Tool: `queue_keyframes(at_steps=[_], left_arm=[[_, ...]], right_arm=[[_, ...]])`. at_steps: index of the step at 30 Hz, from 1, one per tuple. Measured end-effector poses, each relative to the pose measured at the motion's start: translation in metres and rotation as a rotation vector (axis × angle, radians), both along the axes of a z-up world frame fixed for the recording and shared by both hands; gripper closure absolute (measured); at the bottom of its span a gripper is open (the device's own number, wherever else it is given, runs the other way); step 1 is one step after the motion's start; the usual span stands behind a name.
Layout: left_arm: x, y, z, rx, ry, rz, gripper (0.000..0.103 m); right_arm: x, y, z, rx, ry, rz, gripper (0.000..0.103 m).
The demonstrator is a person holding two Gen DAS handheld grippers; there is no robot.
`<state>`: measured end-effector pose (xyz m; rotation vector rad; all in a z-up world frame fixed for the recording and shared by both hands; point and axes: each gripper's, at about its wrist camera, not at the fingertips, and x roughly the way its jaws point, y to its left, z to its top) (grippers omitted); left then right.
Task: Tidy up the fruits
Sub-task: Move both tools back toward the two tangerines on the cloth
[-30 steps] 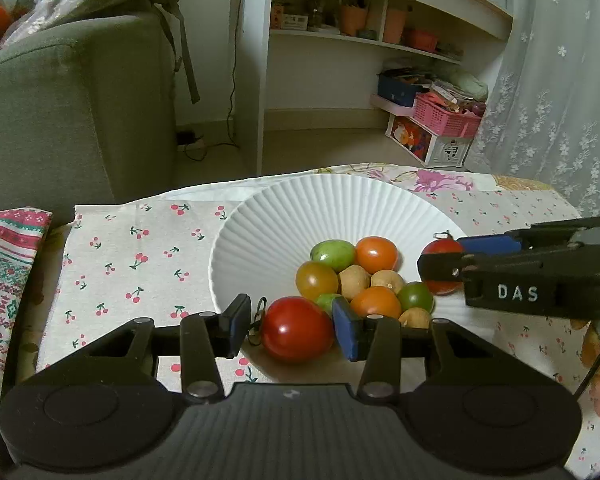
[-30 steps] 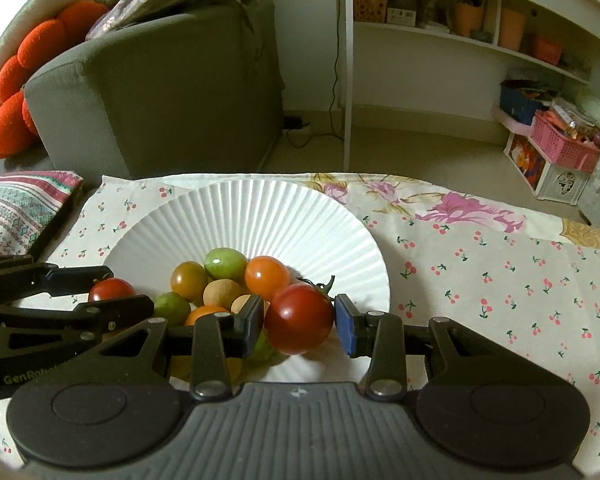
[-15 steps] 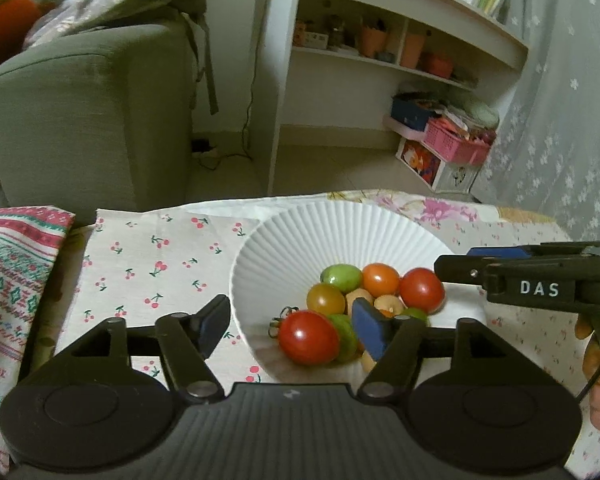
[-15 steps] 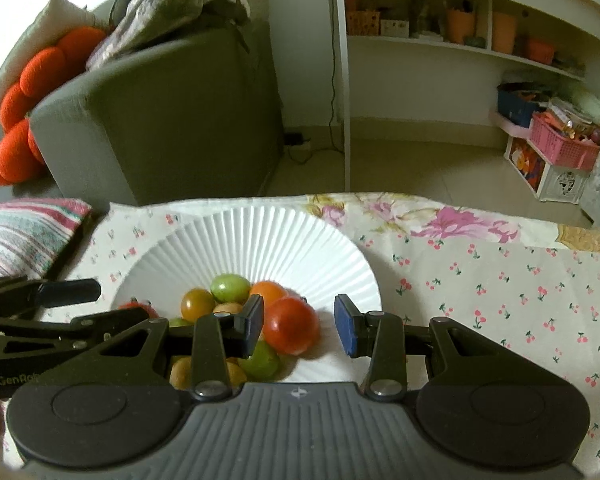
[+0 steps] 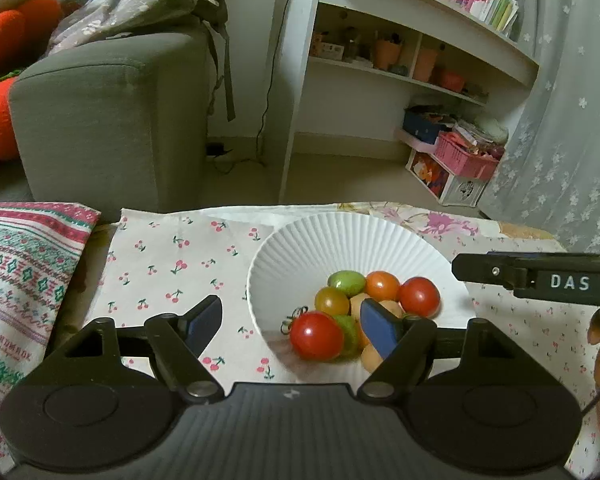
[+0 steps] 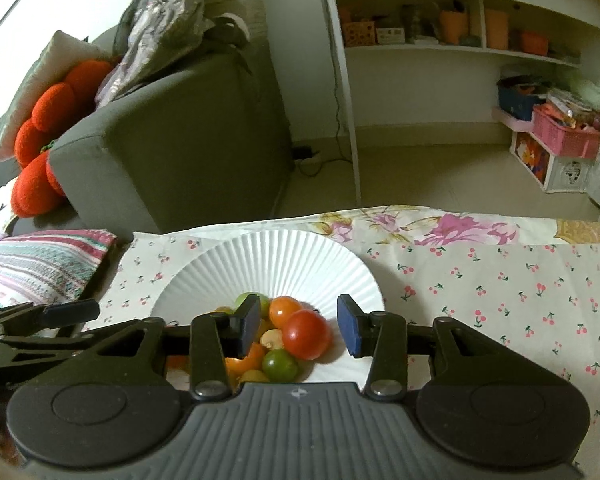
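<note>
The plate (image 5: 340,236) is white with ribs and sits on the worktop (image 5: 172,256), which has a cloth with little cherries on it. A heap of small tomatoes (image 5: 352,308) lies in the near part of the plate. They are red, orange, green and yellow, and they touch each other.

The left gripper (image 5: 291,324) hangs over the near left rim of the plate. Its fingers (image 5: 374,330) are spread wide and hold nothing. A red tomato (image 5: 316,336) with a bit of green stem lies in the plate between them, nearer the right finger, and seems not to touch either one.

The right gripper (image 6: 298,328) hangs over the near right side of the plate. Its fingers (image 6: 348,330) are spread too and hold nothing. Another red tomato (image 6: 306,334) lies in the gap between them, on the edge of the heap. It looks free of both fingers, but the view is a bit too flat to be sure.

A striped cloth (image 5: 24,280) lies at the left end of the worktop. A grey sofa (image 5: 112,120) and a white shelf (image 5: 400,60) stand behind.
</note>
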<state>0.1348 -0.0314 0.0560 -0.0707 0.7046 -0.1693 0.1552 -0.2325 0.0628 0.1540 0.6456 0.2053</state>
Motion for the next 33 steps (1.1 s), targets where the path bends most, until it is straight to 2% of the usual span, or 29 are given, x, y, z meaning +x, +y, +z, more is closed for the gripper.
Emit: queue_keyframes(at_steps=[5, 11, 17, 19, 21, 24, 33], left_arm=[[-0.010, -0.005, -0.002, 0.079, 0.025, 0.009, 0.029], [-0.024, -0.008, -0.001, 0.073, 0.042, -0.011, 0.029], [-0.035, -0.013, -0.002, 0.095, 0.062, -0.007, 0.028], [-0.038, -0.016, -0.002, 0.103, 0.067, -0.014, 0.028], [-0.041, -0.019, -0.004, 0.119, 0.071, -0.020, 0.025], [-0.044, -0.020, -0.007, 0.139, 0.079, -0.020, 0.023], [-0.052, -0.017, -0.010, 0.133, 0.109, -0.011, 0.022]], right_arm=[[-0.011, 0.005, 0.004, 0.000, 0.016, 0.020, 0.056], [-0.033, 0.011, 0.012, -0.014, 0.014, 0.060, 0.051], [-0.043, 0.013, 0.021, 0.056, 0.025, 0.099, 0.049], [-0.046, 0.017, 0.023, 0.045, 0.023, 0.112, 0.046], [-0.047, 0.021, 0.021, 0.032, 0.035, 0.121, 0.040], [-0.049, 0.025, 0.017, 0.022, 0.063, 0.130, 0.039], [-0.051, 0.028, 0.010, 0.027, 0.120, 0.118, 0.031]])
